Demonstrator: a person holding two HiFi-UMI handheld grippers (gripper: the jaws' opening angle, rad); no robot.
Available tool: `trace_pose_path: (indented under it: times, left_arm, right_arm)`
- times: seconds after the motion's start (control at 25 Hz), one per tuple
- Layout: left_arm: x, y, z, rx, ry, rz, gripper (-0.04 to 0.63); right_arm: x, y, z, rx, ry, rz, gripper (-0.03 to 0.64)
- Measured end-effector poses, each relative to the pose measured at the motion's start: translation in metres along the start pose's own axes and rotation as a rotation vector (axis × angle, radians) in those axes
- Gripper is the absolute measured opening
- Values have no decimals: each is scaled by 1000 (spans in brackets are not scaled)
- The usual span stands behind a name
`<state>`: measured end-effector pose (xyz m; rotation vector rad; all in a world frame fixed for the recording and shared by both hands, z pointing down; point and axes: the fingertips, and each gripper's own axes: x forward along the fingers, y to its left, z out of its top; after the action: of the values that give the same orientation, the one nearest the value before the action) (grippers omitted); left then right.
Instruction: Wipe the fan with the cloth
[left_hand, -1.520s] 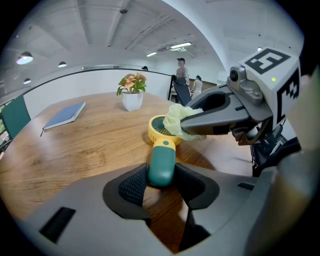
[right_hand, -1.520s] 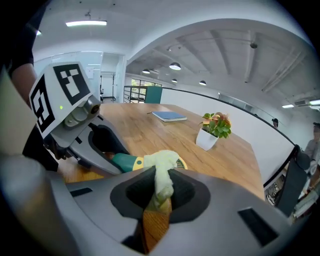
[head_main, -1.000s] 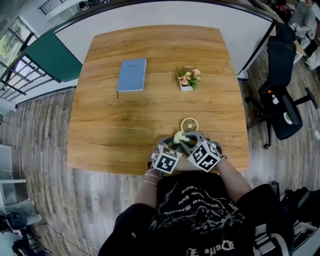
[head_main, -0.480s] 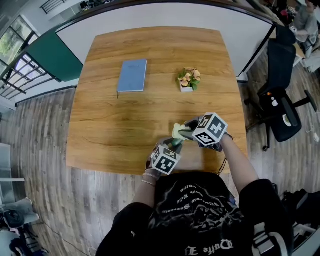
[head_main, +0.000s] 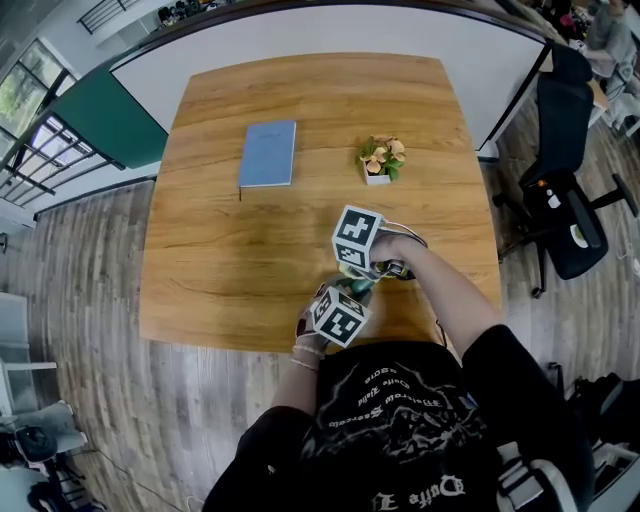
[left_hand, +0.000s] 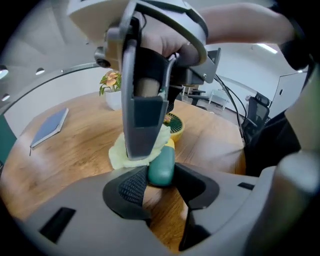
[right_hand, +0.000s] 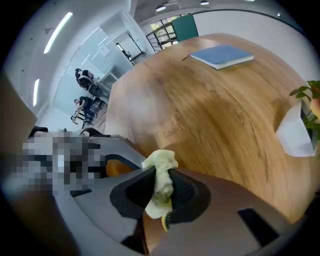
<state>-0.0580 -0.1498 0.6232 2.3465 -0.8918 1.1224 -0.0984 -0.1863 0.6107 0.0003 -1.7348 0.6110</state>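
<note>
The small fan has a green handle (left_hand: 161, 169) and a yellow head (left_hand: 176, 126). My left gripper (left_hand: 161, 183) is shut on that handle and holds the fan above the table near its front edge. My right gripper (right_hand: 161, 192) is shut on a bunched pale yellow cloth (right_hand: 161, 182). It hangs steeply over the fan, with the cloth (left_hand: 119, 156) resting against the top of the handle just below the head. In the head view the left gripper (head_main: 350, 292) sits just below the right gripper (head_main: 372, 272). The right hand hides the fan's head there.
On the wooden table (head_main: 230, 260), a blue book (head_main: 268, 153) lies at the far left and a small potted plant (head_main: 379, 160) stands at the far middle. An office chair (head_main: 565, 200) stands to the right of the table. The person's body is close to the front edge.
The right gripper has swung from beside the left gripper, up and to the left, and now stands over the fan, hiding its yellow head. The left gripper stayed in place.
</note>
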Motion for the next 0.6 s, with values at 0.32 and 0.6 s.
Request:
trace_pose_path:
  times: [0.32, 0.6]
  left_arm:
    - [-1, 3, -1, -28, -14, -7, 189]
    - [-1, 2, 1, -71, -39, 14, 189]
  right_arm:
    - [13, -9, -4, -61, 224, -150, 67]
    - [12, -21, -13, -175, 380, -249, 67]
